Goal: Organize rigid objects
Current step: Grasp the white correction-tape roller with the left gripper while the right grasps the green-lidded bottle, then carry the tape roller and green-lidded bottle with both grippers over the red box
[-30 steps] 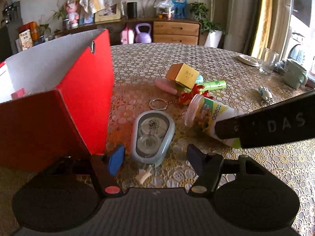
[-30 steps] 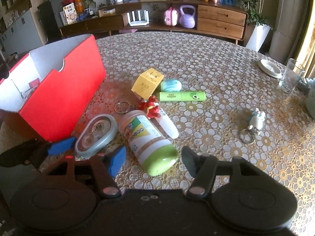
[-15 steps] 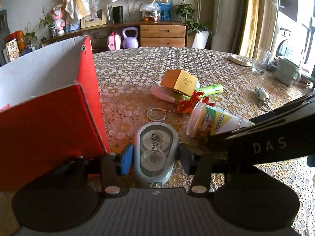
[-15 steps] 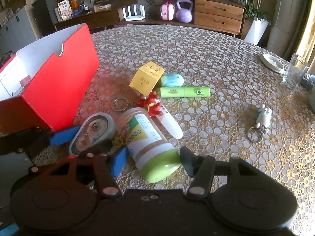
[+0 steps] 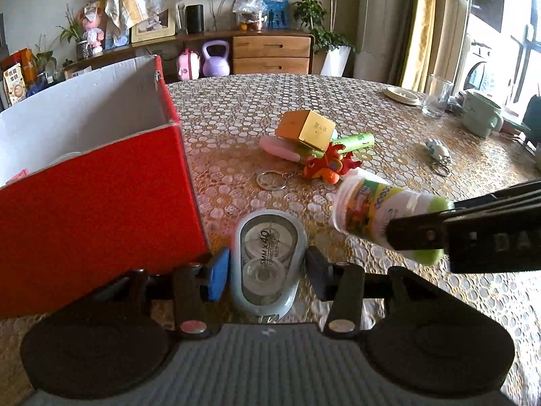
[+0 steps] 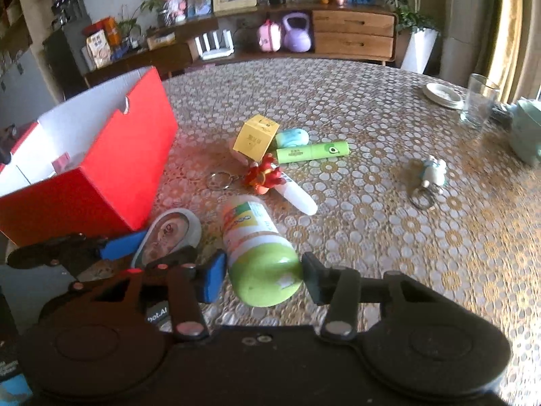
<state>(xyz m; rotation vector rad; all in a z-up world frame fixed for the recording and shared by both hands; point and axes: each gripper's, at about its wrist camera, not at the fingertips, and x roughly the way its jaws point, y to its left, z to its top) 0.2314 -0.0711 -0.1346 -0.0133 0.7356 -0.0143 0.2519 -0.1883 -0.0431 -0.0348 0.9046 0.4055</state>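
Jaws of the left gripper point(image 5: 267, 270) clamp the correction tape point(image 5: 267, 267); the right gripper point(image 6: 263, 275) has just been closing onto the green-capped bottle point(image 6: 258, 247), lifted off the tabletop point(image 6: 372, 237). Red box point(image 6: 111, 176) looks nearly empty; yellow carton point(image 6: 255, 138), green tube point(image 6: 311, 151), keychains remain

On the clear face of the correction tape dispenser point(image 5: 267, 264), "5MM x 40" is printed, with a smaller line under it beginning "CORRECT", the rest too small to be made out. On the black arm of the right gripper point(image 5: 500, 240), the raised letters "DA" are seen, cut off at the frame edge. Print on the bottle point(image 6: 257, 237) label is blurred and unreadable.
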